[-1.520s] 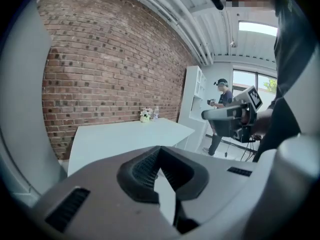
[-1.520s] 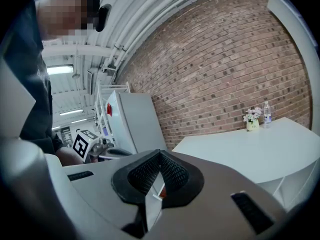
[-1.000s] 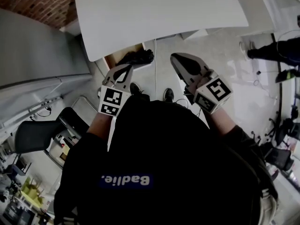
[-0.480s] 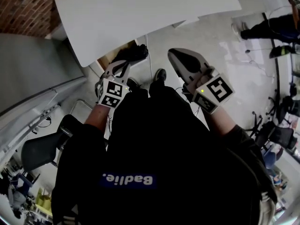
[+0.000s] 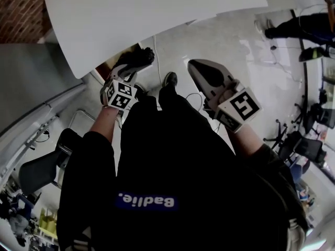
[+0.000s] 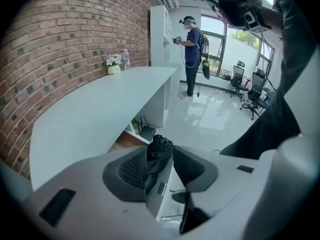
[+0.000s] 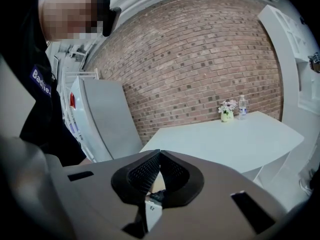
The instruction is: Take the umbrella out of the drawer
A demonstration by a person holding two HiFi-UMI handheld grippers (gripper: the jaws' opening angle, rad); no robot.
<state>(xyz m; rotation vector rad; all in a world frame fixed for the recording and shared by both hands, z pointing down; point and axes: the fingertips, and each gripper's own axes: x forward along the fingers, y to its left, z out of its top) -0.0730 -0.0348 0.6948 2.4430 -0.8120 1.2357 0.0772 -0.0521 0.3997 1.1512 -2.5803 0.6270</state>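
Left gripper point(image 6: 160, 150) is down at the open wood-lined drawer point(image 5: 106, 67), upper left of the head view, tucked under the big white tabletop point(image 5: 157, 14). Its jaws are opening right now, and the black folded fabric umbrella point(image 5: 138, 58) sits between them. The bunched top pokes up centre-frame in the left gripper view, betw. the two dark ribbed pads point(image 6: 131, 168). No squeeze on it yet as far as I can see. The pads stand either side of it, maybe brushing on the left one, can't say for sure. The umbrella's not out: it looks to lie in the drawer, right at the table edge.

Right gripper point(image 7: 159, 153), centre-right in the head view, has its jaws closed tip to tip w/ nothing gripped. It's well apart from the drawer, pointing over the tabletop at the red brick wall point(image 7: 200, 59).

Step in hand, I'd say: getting a grasp on the umbrella w/ the left. To do it well:
- Let the jaws open wide enough to clear the bulky fabric.
- Push deeper so the pads straddle the body, not just the loose top.
- Close firm, since soft cloth will likely squash & slip if only a fold is pinched.
- Lift up and back toward the person, clear of the tabletop's underside & the drawer front.

The right can idle, or steady the drawer if it rolls.
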